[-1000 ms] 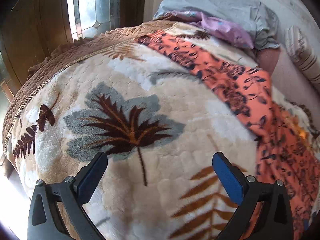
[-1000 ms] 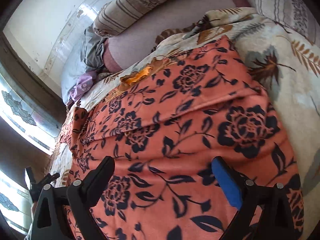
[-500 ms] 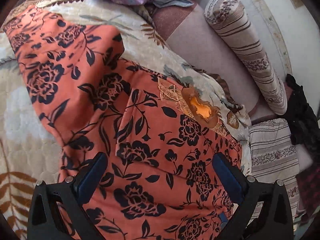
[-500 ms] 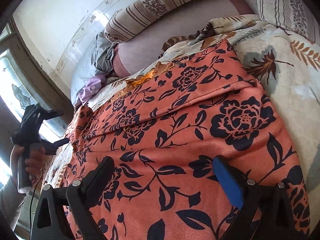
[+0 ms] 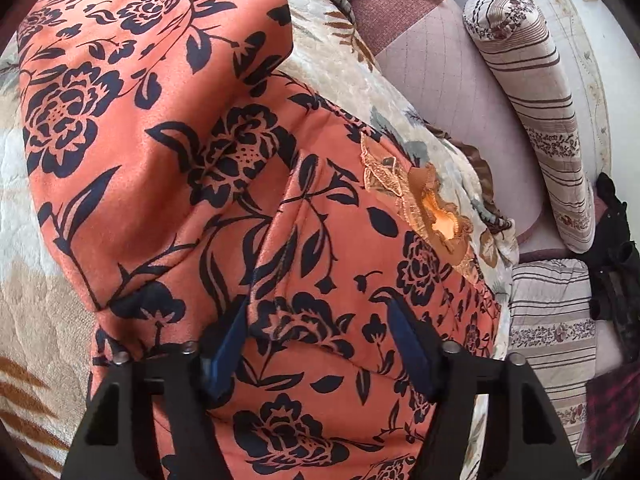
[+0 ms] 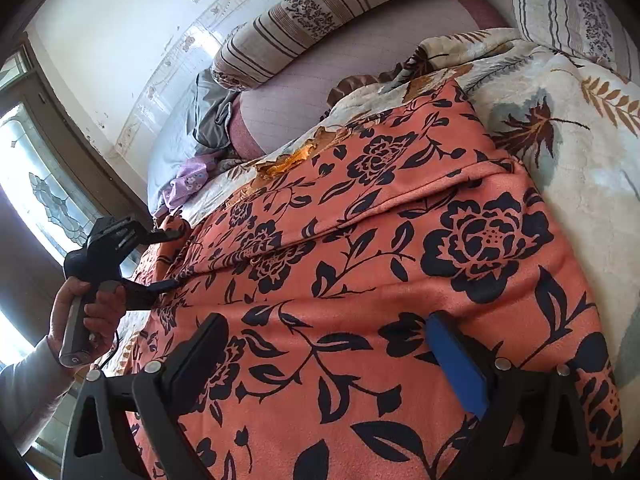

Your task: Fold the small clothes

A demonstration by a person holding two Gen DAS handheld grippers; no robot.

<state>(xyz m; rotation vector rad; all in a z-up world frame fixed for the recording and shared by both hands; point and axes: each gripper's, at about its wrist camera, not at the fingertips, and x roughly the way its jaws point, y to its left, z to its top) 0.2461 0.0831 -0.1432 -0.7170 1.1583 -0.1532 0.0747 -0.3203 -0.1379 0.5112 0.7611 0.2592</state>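
Observation:
An orange garment with a dark blue flower print (image 5: 168, 168) lies spread over a leaf-patterned blanket (image 5: 24, 320) on a bed; it fills the right wrist view (image 6: 400, 272). Its neckline has gold lace trim (image 5: 424, 208). My left gripper (image 5: 320, 340) stands open with the fingers pressed down into the cloth, a raised ridge of fabric between them. It also shows at the far left of the right wrist view (image 6: 176, 256), held in a hand. My right gripper (image 6: 328, 360) is open just above the garment, near its hem.
A long striped bolster (image 5: 536, 112) and a striped pillow (image 5: 552, 328) lie along the wall side. Grey and purple clothes (image 6: 200, 148) are heaped at the bed's head. A window (image 6: 36, 184) is on the far left. A dark object (image 5: 616, 264) sits at the right edge.
My left gripper swung from the bare blanket over onto the garment, came down on it and narrowed its opening around a ridge of cloth. My right gripper stayed open over the hem end.

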